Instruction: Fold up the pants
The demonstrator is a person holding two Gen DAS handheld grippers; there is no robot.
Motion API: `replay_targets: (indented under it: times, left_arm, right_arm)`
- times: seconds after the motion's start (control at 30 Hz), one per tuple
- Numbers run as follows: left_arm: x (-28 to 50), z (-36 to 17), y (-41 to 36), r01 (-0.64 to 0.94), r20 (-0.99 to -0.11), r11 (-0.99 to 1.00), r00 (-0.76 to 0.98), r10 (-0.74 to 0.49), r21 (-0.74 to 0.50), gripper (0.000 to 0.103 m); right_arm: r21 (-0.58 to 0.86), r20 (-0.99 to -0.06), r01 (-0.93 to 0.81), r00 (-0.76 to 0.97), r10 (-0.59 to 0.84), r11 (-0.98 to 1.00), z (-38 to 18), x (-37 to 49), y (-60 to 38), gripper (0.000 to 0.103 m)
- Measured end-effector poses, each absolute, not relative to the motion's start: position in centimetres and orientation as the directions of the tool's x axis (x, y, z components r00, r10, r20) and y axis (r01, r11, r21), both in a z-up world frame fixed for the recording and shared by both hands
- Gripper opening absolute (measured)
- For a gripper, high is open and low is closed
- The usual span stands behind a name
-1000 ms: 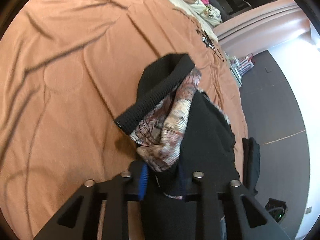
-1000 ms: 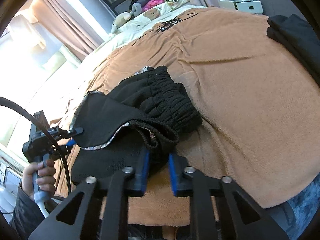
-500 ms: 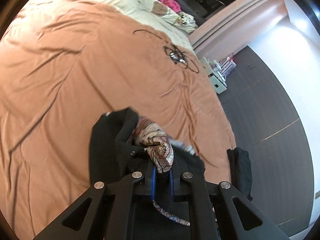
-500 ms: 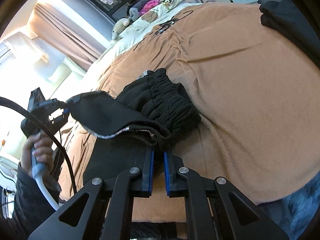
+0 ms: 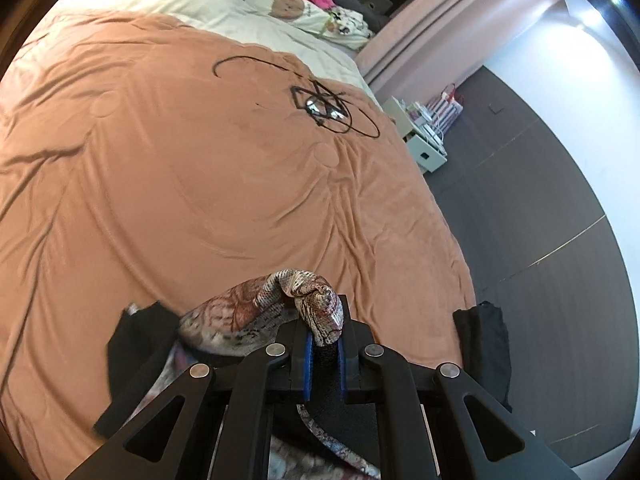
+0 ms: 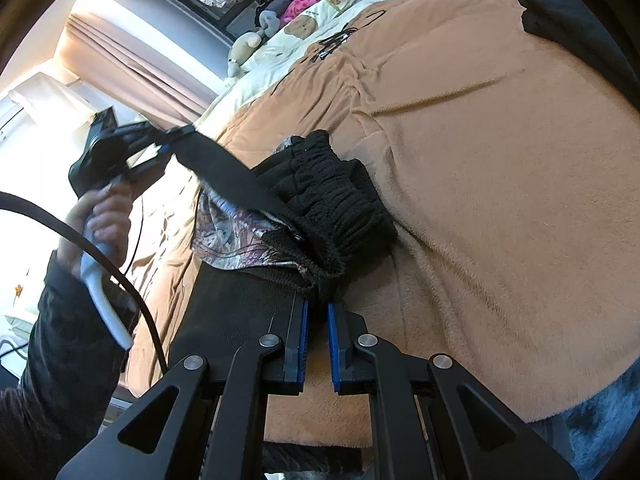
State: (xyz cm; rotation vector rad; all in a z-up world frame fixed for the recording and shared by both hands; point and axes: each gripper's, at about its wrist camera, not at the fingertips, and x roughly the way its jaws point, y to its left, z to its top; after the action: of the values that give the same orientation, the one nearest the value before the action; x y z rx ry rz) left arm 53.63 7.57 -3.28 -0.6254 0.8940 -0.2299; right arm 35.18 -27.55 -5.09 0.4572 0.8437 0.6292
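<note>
Black pants [image 6: 336, 200] with a patterned brown-and-white lining [image 6: 232, 236] lie bunched near the front edge of an orange-brown bedspread [image 6: 500, 184]. My left gripper [image 5: 322, 350] is shut on a fold of the pants, with the patterned lining [image 5: 312, 296] bulging out above its blue pads. In the right wrist view the left gripper [image 6: 172, 136] is raised at the left and a black strip of the pants stretches taut from it down to the pile. My right gripper [image 6: 316, 320] is shut on the black ribbed waistband edge at the pile's near side.
Black hangers and cables [image 5: 324, 108] lie far up the bedspread [image 5: 180, 168]. Cream bedding with a bear print and soft toys [image 5: 288, 4] is at the headboard end. A dark folded garment [image 5: 484, 344] lies at the bed's right edge, over dark floor [image 5: 540, 240].
The left gripper closed on the pants fabric and lifted it up and away from the pile, stretching it. The right gripper closed on the waistband and stayed near the bed's edge.
</note>
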Motion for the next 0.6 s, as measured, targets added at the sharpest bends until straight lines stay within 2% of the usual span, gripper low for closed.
replay_targets:
  times: [0.27,0.3,0.37,0.43,0.5,0.6]
  left_arm:
    - [58.2,-5.2,4.3,-0.051,-0.715,0.832,0.543,-0.441,-0.552,0.01]
    - [58.6,-5.3,4.0,-0.052,-0.722,0.836,0.535,-0.439,-0.547,0.013]
    - [59.0,-5.4,3.5,-0.042,-0.725,0.838,0.526,-0.445,-0.544,0.03]
    - [58.8,-5.1,3.4,-0.026,-0.722,0.842,0.529,-0.446,-0.539,0.056]
    - [58.3,-4.7,3.5,-0.012,-0.723,0.853,0.536,-0.435,-0.522,0.065]
    - [57.1,-4.5,4.5,-0.017,-0.733,0.859,0.531,-0.426,-0.511,0.067]
  right_arm:
    - [0.617,-0.536,-0.316,0.501,0.679,0.72,-6.0,35.4,-28.2,0.005]
    - [0.619,-0.536,-0.314,0.5,0.68,0.72,-6.1,35.5,-28.2,0.005]
    - [0.621,-0.54,-0.309,0.497,0.679,0.72,-6.2,35.6,-28.2,0.005]
    - [0.618,-0.543,-0.311,0.495,0.678,0.722,-6.2,35.5,-28.2,0.005]
    - [0.612,-0.544,-0.317,0.497,0.676,0.725,-6.0,35.3,-28.1,0.005]
    - [0.606,-0.547,-0.321,0.497,0.673,0.728,-5.8,35.1,-27.9,0.005]
